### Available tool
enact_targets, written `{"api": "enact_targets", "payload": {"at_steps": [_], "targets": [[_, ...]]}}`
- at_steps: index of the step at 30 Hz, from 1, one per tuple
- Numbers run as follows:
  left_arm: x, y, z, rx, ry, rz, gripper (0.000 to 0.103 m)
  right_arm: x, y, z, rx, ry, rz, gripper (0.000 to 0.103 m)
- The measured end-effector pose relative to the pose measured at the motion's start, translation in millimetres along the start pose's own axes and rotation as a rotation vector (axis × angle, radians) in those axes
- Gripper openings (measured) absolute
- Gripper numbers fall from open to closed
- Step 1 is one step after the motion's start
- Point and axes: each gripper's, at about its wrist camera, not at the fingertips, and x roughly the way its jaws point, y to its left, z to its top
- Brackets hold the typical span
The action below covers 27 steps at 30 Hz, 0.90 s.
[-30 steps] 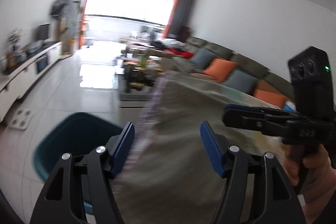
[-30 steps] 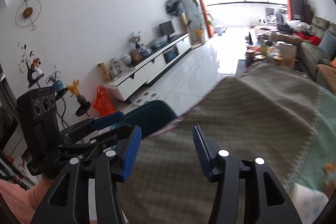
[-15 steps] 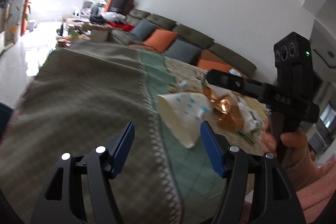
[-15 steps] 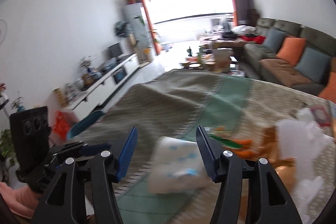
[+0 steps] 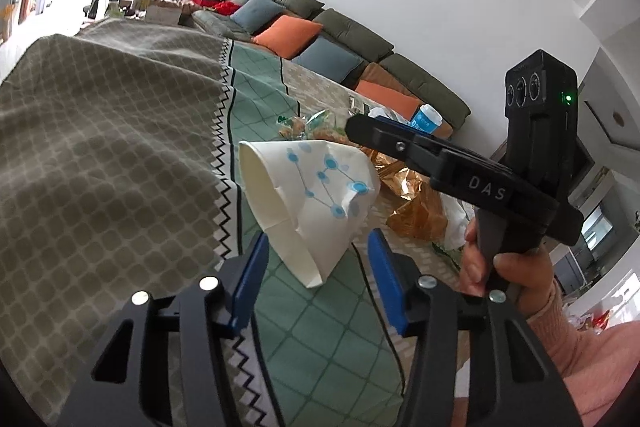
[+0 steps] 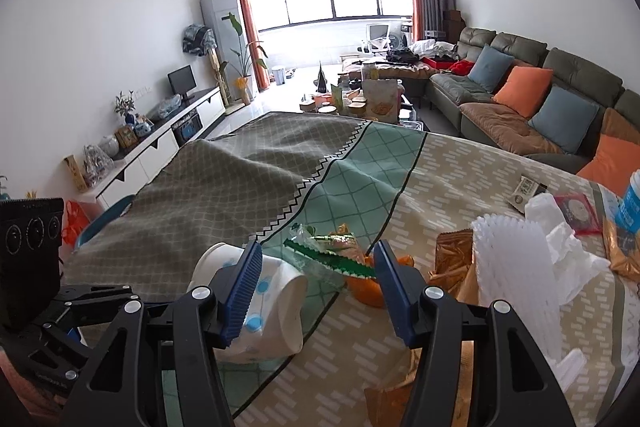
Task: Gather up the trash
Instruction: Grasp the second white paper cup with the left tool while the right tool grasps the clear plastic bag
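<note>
A crushed white paper cup with blue dots (image 5: 312, 195) lies on its side on the tablecloth, just ahead of my open, empty left gripper (image 5: 316, 275). In the right wrist view the cup (image 6: 268, 299) sits partly behind my left finger. My right gripper (image 6: 316, 287) is open and empty, with a green-edged snack wrapper (image 6: 332, 255) and orange peel (image 6: 368, 287) between its fingers' line. It also shows in the left wrist view (image 5: 384, 135), above the trash. Gold wrappers (image 5: 416, 207) and white plastic packaging (image 6: 520, 263) lie further right.
A patterned cloth covers the table (image 6: 248, 179). A blue-and-white cup (image 6: 630, 203), a red packet (image 6: 576, 207) and a small sachet (image 6: 524, 189) lie at the far right. A teal bin (image 6: 104, 219) stands beside the table's left edge. A sofa (image 6: 520, 91) is behind.
Both grippers have swung from the teal bin at the table's left edge over to the trash pile. The paper cup now lies close in front of the left gripper.
</note>
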Motion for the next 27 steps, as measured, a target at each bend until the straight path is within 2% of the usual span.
{"api": "enact_targets", "payload": {"at_steps": [3, 5, 7, 8, 10, 13, 19, 27], "targets": [[2.1, -1.2, 0.2, -0.008, 0.009, -0.018, 0.04, 4.2, 1.8, 2.1, -0.021, 0.006, -0.004, 0.052], [3.2, -1.1, 0.5, -0.011, 0.01, -0.026, 0.028, 6.5, 4.4, 2.7, -0.034, 0.013, -0.001, 0.046], [3.9, -1.0, 0.8, -0.01, 0.01, -0.023, 0.022, 8.1, 4.8, 2.2, -0.039, 0.023, 0.001, 0.04], [3.9, -0.6, 0.5, -0.009, 0.01, -0.026, 0.019, 8.4, 4.5, 2.1, -0.038, 0.027, 0.004, 0.034], [3.4, -0.7, 0.3, -0.008, 0.009, -0.033, 0.014, 8.3, 2.5, 1.2, -0.03, 0.029, 0.01, 0.029], [0.3, -2.5, 0.8, 0.001, -0.002, -0.036, 0.009, 4.7, 1.6, 1.4, -0.028, 0.022, 0.017, 0.016], [-9.4, -4.3, 0.3, 0.02, -0.027, -0.037, 0.008, -7.1, 4.8, 7.0, -0.033, -0.021, 0.039, 0.016], [-31.7, 0.1, -0.3, 0.026, -0.069, -0.013, 0.007, -18.5, 0.5, 15.7, 0.028, -0.054, 0.115, 0.016]]}}
